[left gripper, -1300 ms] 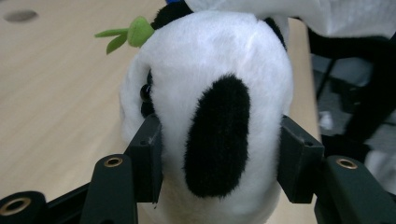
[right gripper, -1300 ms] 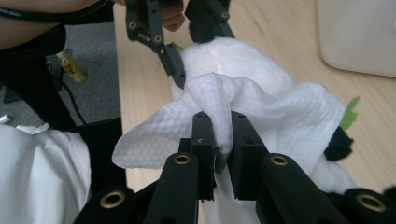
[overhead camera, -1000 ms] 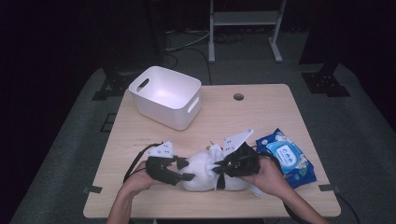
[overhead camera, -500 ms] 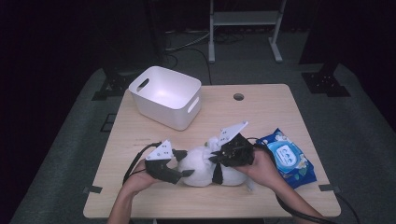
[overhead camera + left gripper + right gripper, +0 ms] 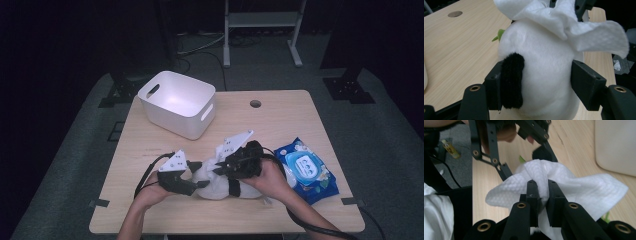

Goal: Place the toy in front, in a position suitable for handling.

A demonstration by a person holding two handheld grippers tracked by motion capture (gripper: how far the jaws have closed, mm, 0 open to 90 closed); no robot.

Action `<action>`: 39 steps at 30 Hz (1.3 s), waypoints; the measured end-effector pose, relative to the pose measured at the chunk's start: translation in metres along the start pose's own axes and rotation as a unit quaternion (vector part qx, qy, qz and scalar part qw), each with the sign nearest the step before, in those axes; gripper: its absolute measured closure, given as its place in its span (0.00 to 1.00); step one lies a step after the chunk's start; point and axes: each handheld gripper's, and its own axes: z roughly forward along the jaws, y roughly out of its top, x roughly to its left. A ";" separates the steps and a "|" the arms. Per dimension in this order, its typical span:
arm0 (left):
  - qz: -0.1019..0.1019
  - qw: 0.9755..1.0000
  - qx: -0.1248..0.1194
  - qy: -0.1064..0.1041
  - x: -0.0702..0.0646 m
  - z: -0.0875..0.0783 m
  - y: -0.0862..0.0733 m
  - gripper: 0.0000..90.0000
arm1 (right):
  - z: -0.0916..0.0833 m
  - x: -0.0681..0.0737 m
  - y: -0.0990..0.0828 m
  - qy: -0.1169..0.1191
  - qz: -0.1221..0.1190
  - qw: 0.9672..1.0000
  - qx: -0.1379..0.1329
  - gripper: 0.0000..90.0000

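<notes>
At the table's six o'clock edge, the left gripper (image 5: 536,82) clamps a white plush toy (image 5: 544,72) with a black patch; its jaws have just eased slightly tighter around the body. The right gripper (image 5: 541,187), at the toy's three o'clock, pinches a white wet wipe (image 5: 564,185) nearly shut, wiping it. Next, I judge, rub onward, keeping the toy steady.

The left gripper (image 5: 192,181) was clamped, having just been closing; the right gripper (image 5: 541,192) was pinched shut.
</notes>
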 end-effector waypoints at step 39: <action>-0.024 1.000 0.001 0.012 0.005 0.002 0.000 0.36 | -0.050 -0.007 -0.042 -0.064 0.031 0.997 0.006 0.75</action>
